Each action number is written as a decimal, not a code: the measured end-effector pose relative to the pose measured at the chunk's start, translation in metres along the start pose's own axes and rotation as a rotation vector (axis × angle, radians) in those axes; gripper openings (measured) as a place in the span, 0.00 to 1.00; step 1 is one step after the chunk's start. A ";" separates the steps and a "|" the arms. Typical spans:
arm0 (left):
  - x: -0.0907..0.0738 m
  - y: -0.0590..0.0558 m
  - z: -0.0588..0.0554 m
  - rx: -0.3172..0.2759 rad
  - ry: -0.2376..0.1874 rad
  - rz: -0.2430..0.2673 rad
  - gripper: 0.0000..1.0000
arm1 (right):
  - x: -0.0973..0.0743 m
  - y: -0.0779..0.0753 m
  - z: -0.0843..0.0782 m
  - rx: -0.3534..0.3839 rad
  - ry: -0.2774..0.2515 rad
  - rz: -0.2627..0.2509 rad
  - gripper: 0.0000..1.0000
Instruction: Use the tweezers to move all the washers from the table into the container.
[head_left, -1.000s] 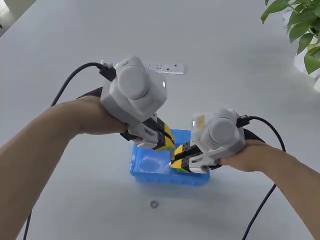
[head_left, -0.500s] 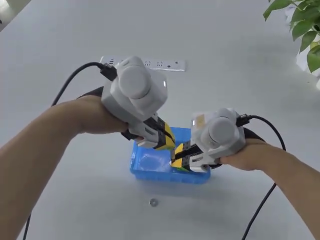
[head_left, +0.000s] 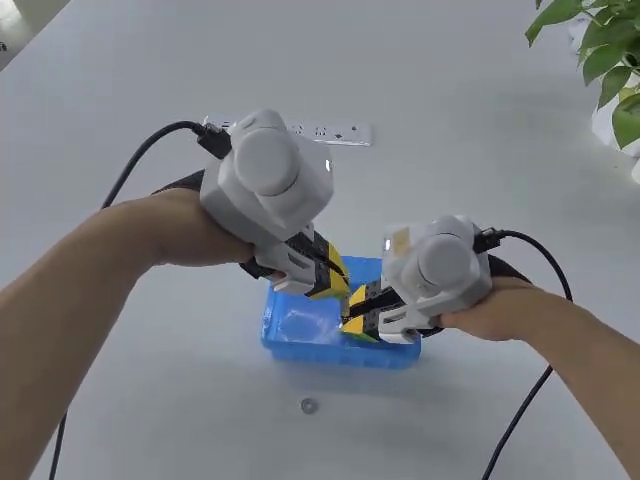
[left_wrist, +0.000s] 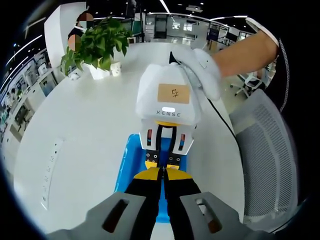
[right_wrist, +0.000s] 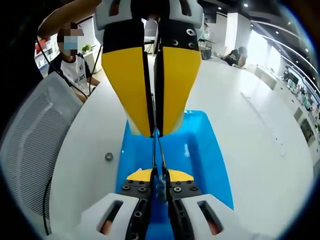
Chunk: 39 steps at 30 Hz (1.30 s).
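A blue container (head_left: 298, 330) sits on the white table between my two grippers, which meet tip to tip over it. My left gripper (head_left: 335, 285) reaches down from the upper left and my right gripper (head_left: 352, 325) comes in from the right. In the right gripper view thin metal tweezers (right_wrist: 159, 155) run from the left gripper's yellow jaws (right_wrist: 154, 131) into my right gripper (right_wrist: 160, 179), and both pairs of jaws are shut on them. One washer (head_left: 308, 406) lies on the table in front of the container (right_wrist: 202, 145), also visible as the washer (right_wrist: 108, 156) beside its wall.
A white power strip (head_left: 320, 131) lies on the table beyond the grippers. Green plant leaves (head_left: 600, 50) hang in at the far right corner. Black cables trail from both grippers. A mesh office chair (right_wrist: 35, 145) stands past the table edge.
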<state>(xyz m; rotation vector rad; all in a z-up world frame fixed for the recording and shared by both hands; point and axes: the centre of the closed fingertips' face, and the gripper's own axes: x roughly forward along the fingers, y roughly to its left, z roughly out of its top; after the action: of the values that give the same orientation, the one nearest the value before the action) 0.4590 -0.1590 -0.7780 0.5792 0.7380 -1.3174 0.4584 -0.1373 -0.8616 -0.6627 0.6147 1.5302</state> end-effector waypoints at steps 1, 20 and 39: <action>-0.001 0.000 0.001 0.000 -0.001 0.001 0.05 | -0.001 0.000 0.001 0.001 -0.001 0.000 0.10; -0.028 -0.013 0.014 0.035 0.001 0.026 0.06 | -0.020 0.010 0.026 -0.026 -0.037 -0.040 0.10; -0.047 -0.042 0.014 0.055 0.006 0.035 0.05 | -0.025 0.036 0.043 -0.053 -0.057 -0.057 0.10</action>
<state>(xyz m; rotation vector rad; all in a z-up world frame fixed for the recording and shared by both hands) 0.4154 -0.1467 -0.7322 0.6376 0.6961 -1.3074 0.4212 -0.1253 -0.8139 -0.6690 0.5091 1.5116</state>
